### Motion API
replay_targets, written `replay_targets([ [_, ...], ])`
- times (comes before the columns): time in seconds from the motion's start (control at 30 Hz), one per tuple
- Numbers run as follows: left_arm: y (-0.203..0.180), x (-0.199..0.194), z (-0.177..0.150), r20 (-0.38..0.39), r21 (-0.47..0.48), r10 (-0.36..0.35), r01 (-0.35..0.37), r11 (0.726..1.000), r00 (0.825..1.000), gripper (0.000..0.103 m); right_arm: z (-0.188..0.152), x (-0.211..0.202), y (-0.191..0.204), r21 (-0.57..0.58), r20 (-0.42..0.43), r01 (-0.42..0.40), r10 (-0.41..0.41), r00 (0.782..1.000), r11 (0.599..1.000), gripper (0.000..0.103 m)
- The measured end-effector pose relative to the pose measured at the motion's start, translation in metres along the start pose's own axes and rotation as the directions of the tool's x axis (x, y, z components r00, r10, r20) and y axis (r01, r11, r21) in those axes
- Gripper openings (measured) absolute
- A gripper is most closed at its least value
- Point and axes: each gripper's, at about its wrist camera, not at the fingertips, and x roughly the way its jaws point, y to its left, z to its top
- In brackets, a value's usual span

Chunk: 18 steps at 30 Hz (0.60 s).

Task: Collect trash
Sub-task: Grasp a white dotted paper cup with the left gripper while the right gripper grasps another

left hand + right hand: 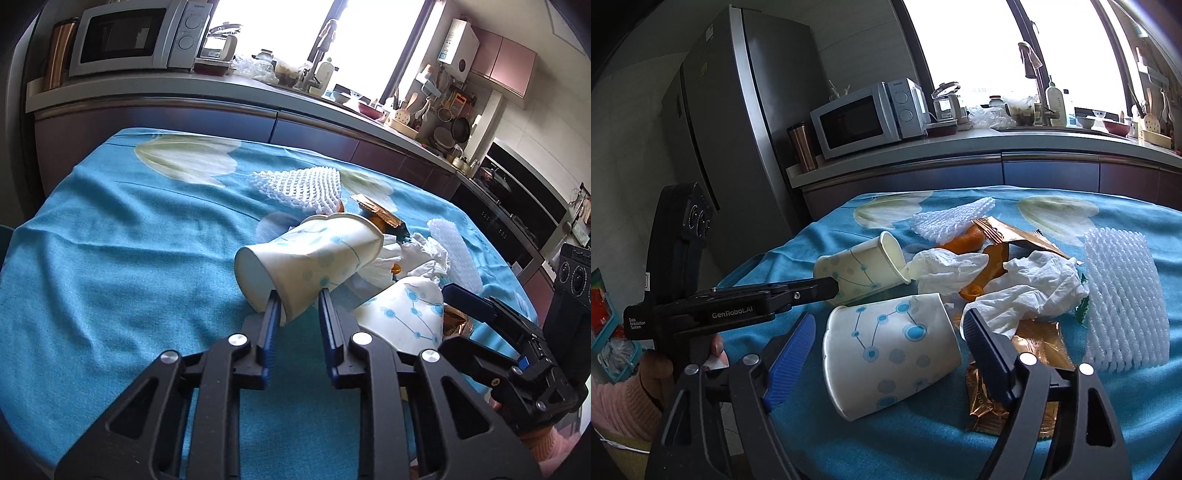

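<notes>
A paper cup [310, 258] lies on its side near the middle of the table. Its long way runs from near-left to far-right in the left wrist view. The flat bottom points at the camera and the open mouth points away, toward the pile of trash. It is white with pale blue dots and thin lines, and its wall is dented in. The left gripper [297, 306] has its two blue fingers pressed on the bottom end of this cup, one on each side, so it is clamped on the cup.

Just to the right lies a second paper cup [890, 354], also on its side. It is white with brighter blue dots joined by lines. In the right wrist view its open mouth faces near-left. The right gripper [886, 332] has its fingers wide apart, one on each side of this cup, and they do not look like they touch it.

Behind the cups is crumpled white tissue [1027, 284]. Beside it are pieces of orange peel [964, 236] and shiny gold wrappers [1004, 402]. A white foam net [1123, 299] lies at the right, and another foam net [945, 218] lies farther back.

All of it sits on a blue cloth [122, 240] with big white flowers. Far behind is a kitchen counter with a microwave [868, 114] and a tall grey fridge [738, 103].
</notes>
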Motion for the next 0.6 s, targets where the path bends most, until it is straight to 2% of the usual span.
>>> replay_targets([
  [0.07,0.002,0.001,0.000,-0.002,-0.007,-0.002,0.002,1.000,1.000,0.016,-0.002,0.000,0.005,-0.028,-0.005,0.016,-0.016,1.000,0.999,0.086],
  [0.27,0.002,0.001,0.002,0.010,0.003,0.015,-0.015,1.000,1.000,0.017,-0.007,0.007,0.018,-0.113,-0.030,0.065,-0.069,0.997,0.991,0.086],
  [0.3,0.003,0.000,0.001,0.013,0.005,0.015,-0.015,1.000,1.000,0.018,-0.007,0.007,0.018,-0.118,-0.028,0.074,-0.078,0.997,0.990,0.082],
  [0.4,0.005,0.000,0.002,0.014,0.005,0.015,-0.015,1.000,1.000,0.017,-0.006,0.008,0.017,-0.130,-0.028,0.103,-0.107,0.994,0.986,0.058],
  [0.5,0.007,-0.001,0.003,0.019,0.001,0.014,-0.014,1.000,1.000,0.005,-0.003,0.006,0.012,-0.115,-0.025,0.093,-0.097,0.995,0.989,0.039],
  [0.6,0.008,-0.005,0.005,0.033,0.002,0.016,-0.016,1.000,0.999,0.004,0.000,0.006,0.007,-0.092,-0.028,0.078,-0.081,0.996,0.993,0.035],
])
